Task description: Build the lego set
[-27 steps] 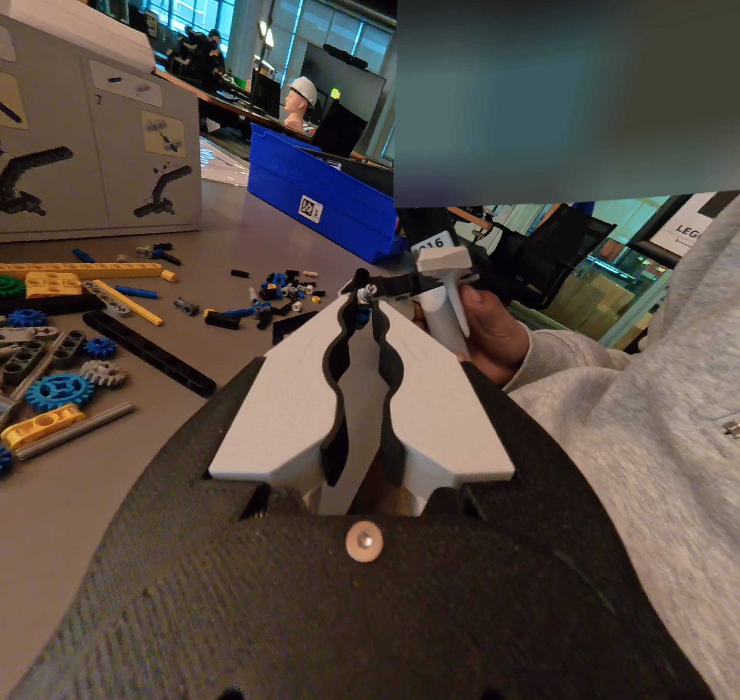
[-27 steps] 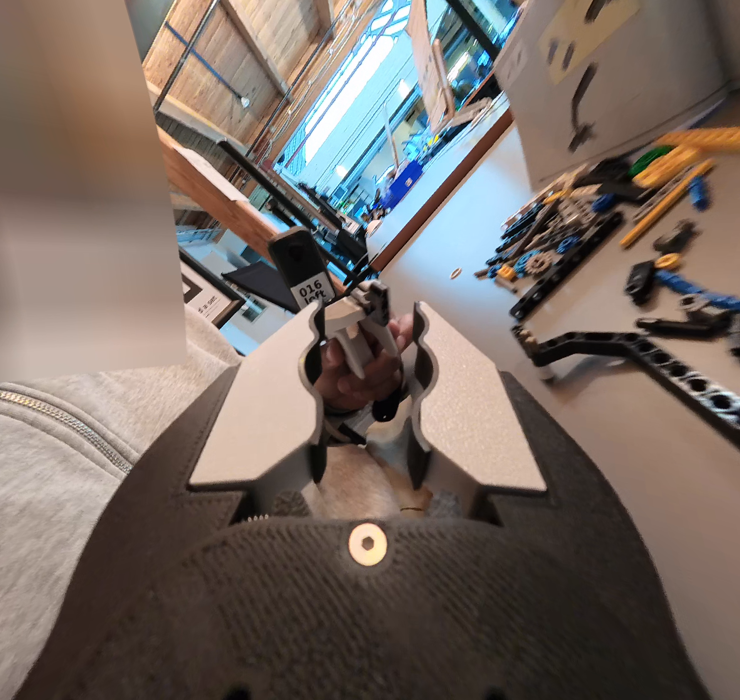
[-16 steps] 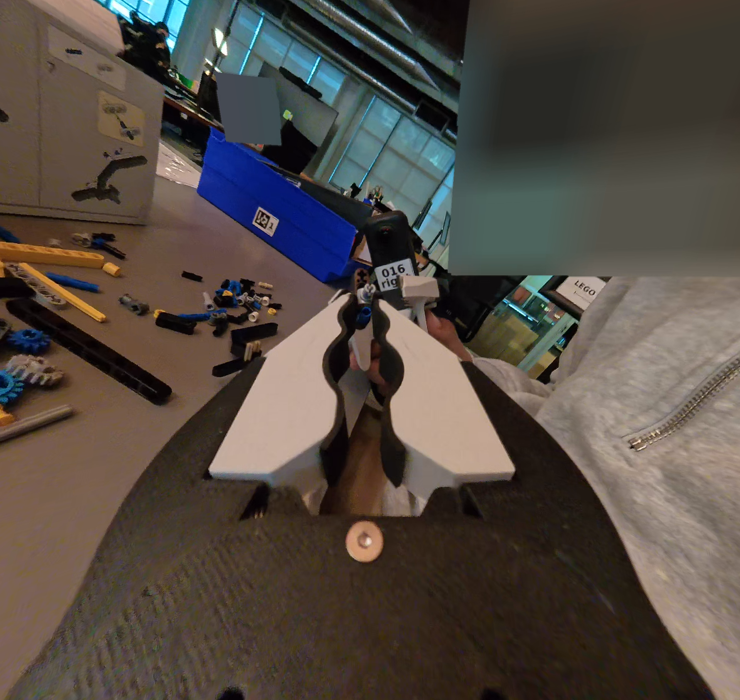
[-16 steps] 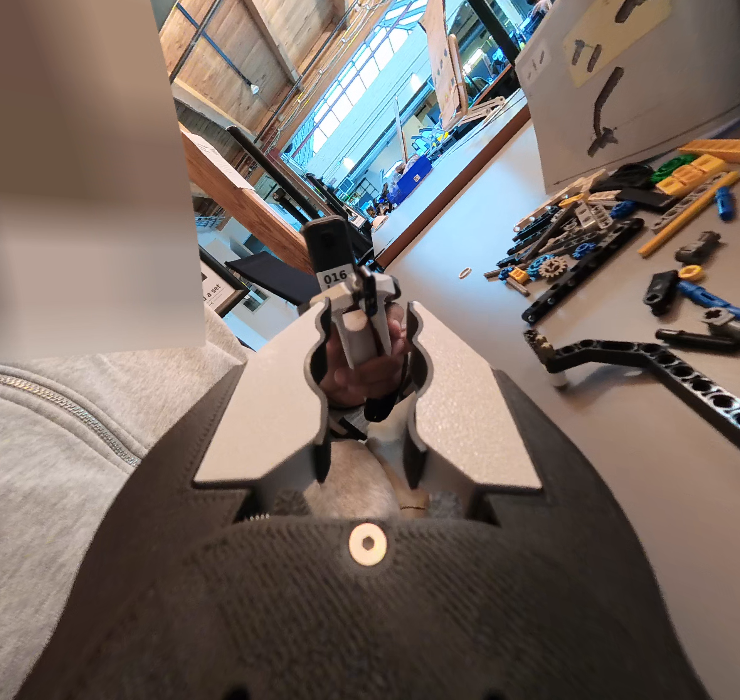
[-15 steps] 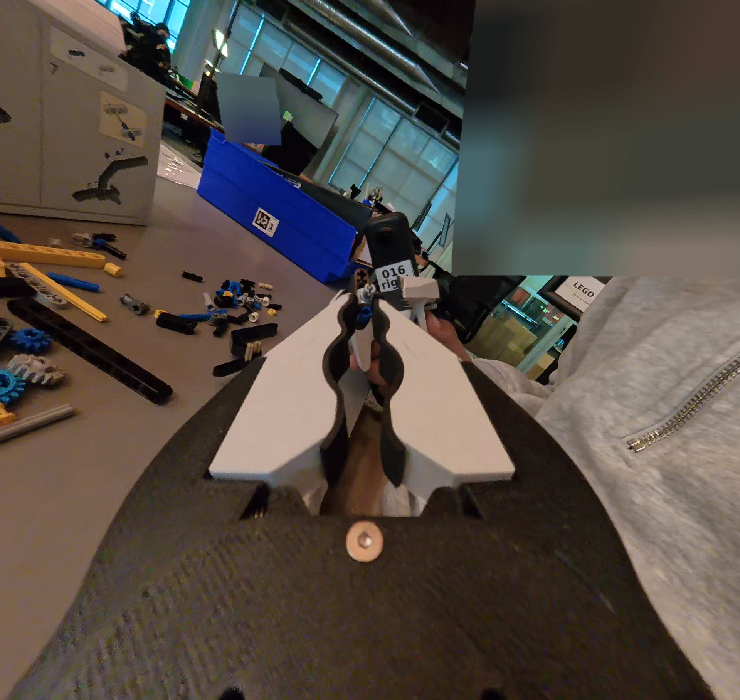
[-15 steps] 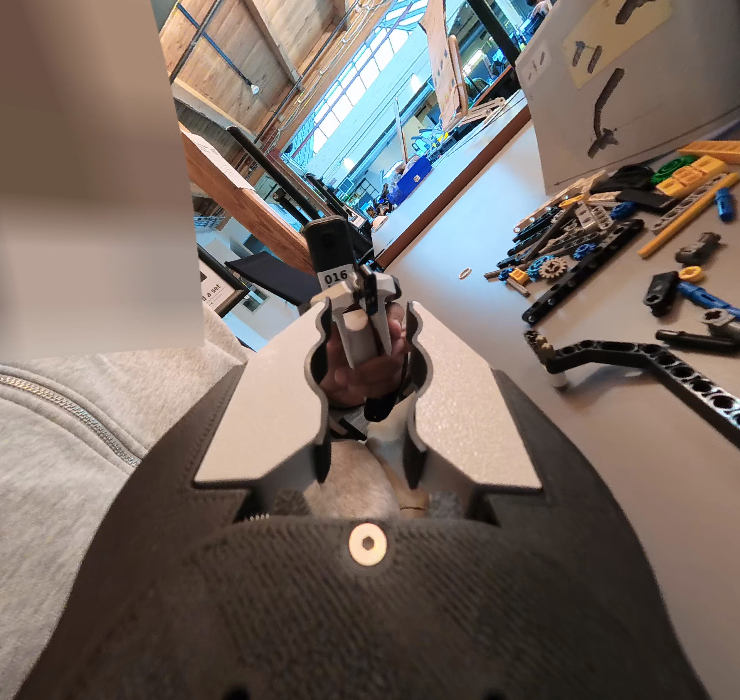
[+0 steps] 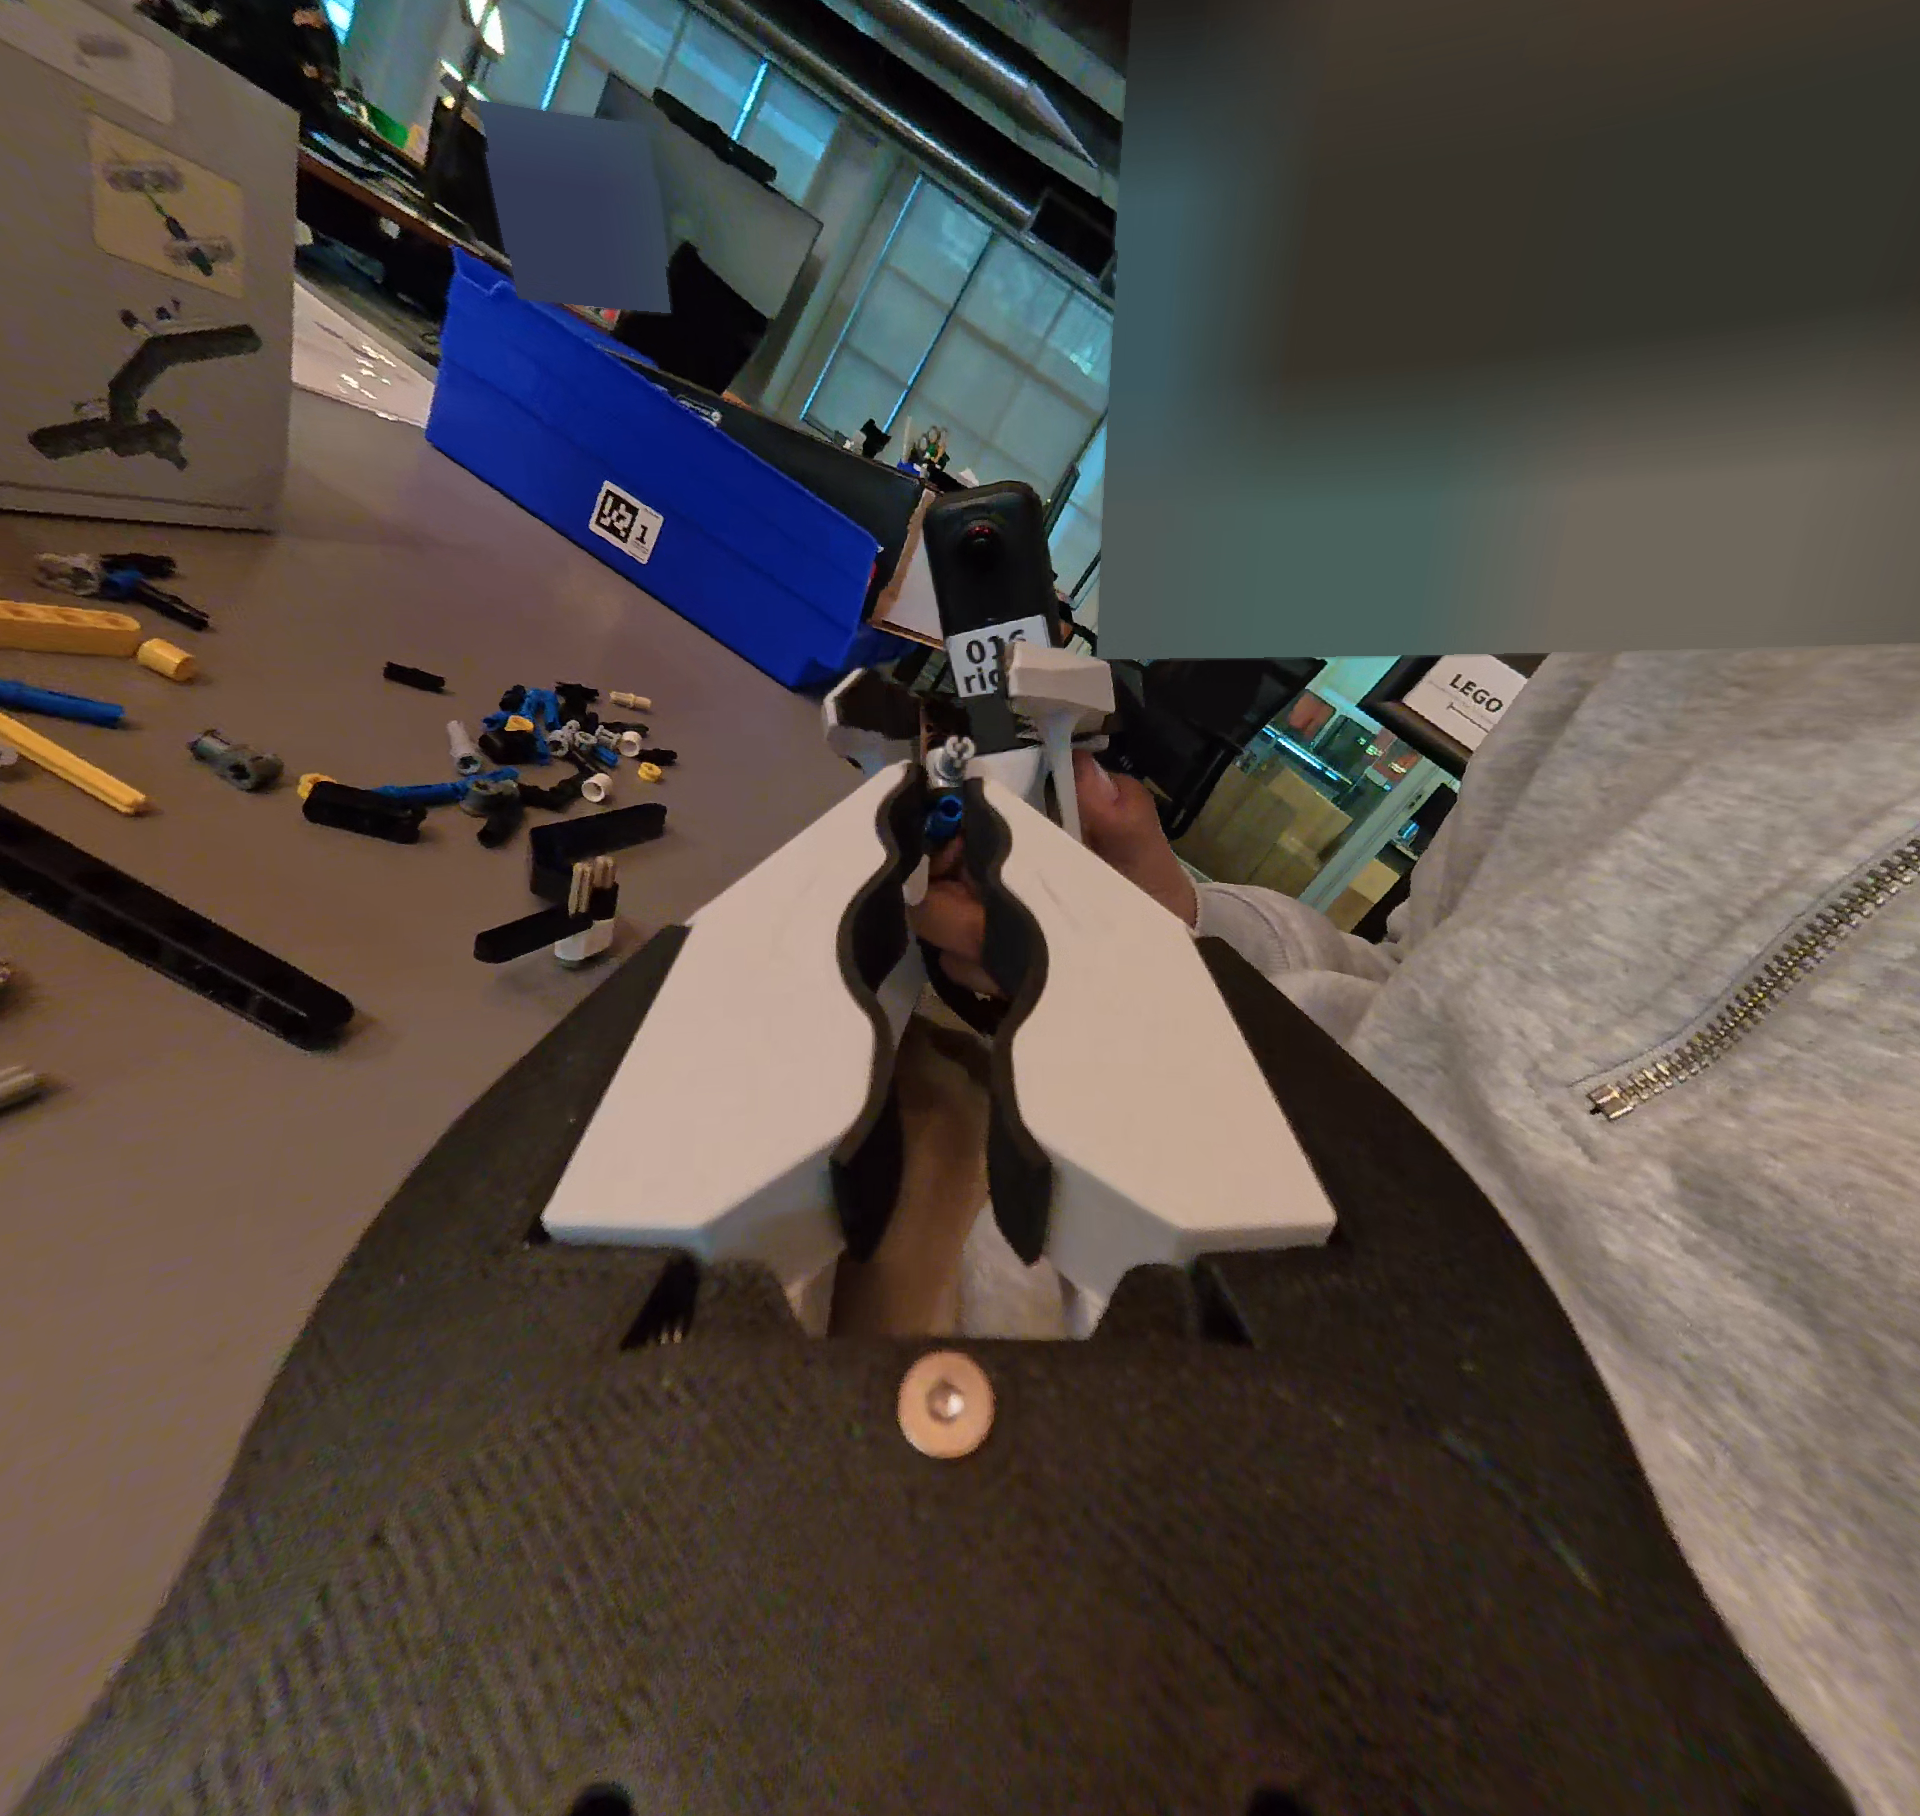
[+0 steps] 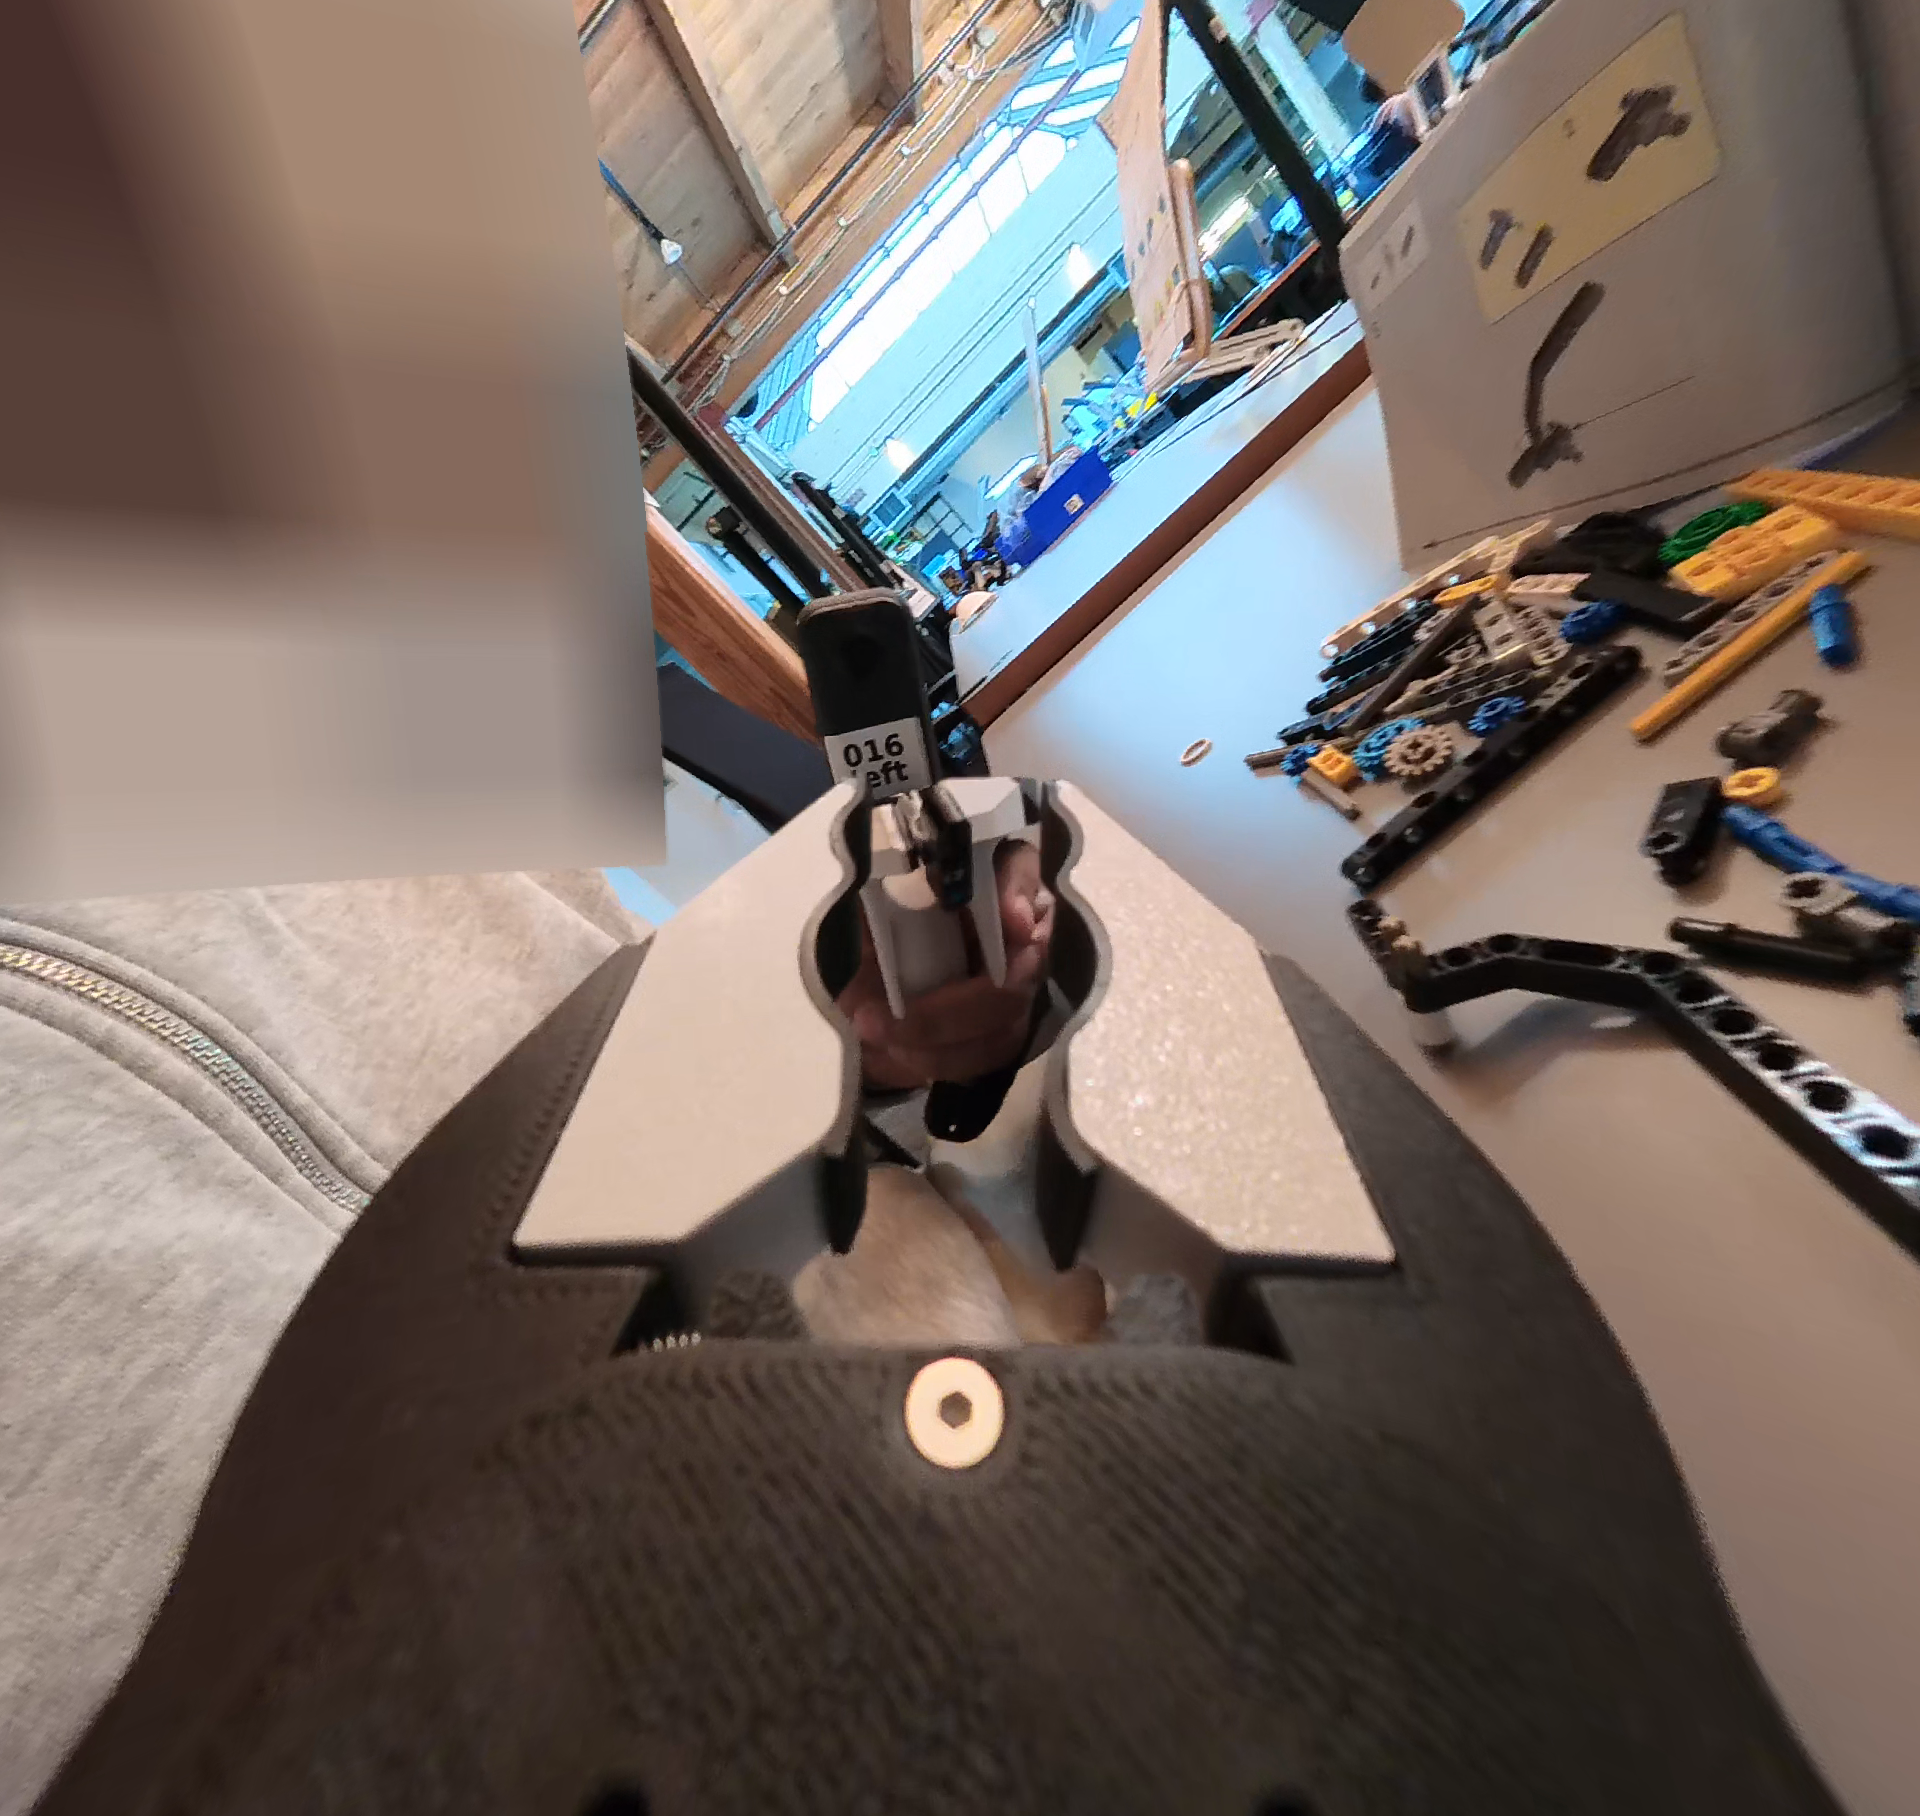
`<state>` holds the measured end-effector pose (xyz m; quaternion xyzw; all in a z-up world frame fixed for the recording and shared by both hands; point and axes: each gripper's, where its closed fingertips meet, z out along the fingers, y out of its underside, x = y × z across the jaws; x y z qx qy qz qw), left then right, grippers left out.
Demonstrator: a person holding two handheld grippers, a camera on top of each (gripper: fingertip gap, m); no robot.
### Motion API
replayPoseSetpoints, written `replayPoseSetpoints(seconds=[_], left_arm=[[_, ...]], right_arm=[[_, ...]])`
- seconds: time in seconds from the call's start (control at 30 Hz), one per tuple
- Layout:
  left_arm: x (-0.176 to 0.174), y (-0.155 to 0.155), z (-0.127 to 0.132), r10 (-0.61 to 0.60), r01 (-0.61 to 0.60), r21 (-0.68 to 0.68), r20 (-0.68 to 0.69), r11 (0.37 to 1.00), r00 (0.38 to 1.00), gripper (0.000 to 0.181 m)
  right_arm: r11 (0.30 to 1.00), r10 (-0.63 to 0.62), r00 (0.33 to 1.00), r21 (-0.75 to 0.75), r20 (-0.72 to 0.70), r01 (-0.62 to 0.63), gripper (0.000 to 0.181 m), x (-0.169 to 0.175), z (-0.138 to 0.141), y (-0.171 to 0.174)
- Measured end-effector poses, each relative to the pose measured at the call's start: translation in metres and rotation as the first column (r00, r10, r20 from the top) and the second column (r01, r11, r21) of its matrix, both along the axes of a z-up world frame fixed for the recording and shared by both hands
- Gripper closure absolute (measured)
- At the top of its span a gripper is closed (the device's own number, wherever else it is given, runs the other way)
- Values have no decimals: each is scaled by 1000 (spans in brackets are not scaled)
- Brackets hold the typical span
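A: The left gripper (image 7: 945,800) pinches a small blue-and-grey piece (image 7: 943,810) at its tips; the right gripper (image 8: 951,836) faces it, parted and empty.

B: Push off-line and that piece could twist free, dropping among the loose parts (image 7: 540,758) on the table (image 7: 312,1091).

A small blue-and-grey lego piece (image 7: 943,798) sits pinched up in the air. Loose lego parts (image 7: 540,758) lie scattered on the table. A long bent black beam (image 8: 1621,997) lies flat near them.
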<state>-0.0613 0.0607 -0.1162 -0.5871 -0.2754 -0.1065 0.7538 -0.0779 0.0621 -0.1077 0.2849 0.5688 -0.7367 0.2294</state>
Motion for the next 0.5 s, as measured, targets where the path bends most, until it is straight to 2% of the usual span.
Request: replayPoseSetpoints(seconds=[0.1, 0.23, 0.5], left_arm=[[0, 0, -1, 3, -3, -3, 0, 1000, 1000, 176], [-1, 0, -2, 14, -14, -8, -5, 1000, 1000, 176], [-6, -2, -3, 41, -41, -4, 6, 999, 999, 176]], right_arm=[[999, -20, 999, 28, -31, 21, 156, -3, -3, -1], [989, -66, 982, 122, -176, 88, 160, -3, -4, 0], [892, -201, 852, 269, -483, 363, 148, -14, -3, 10]])
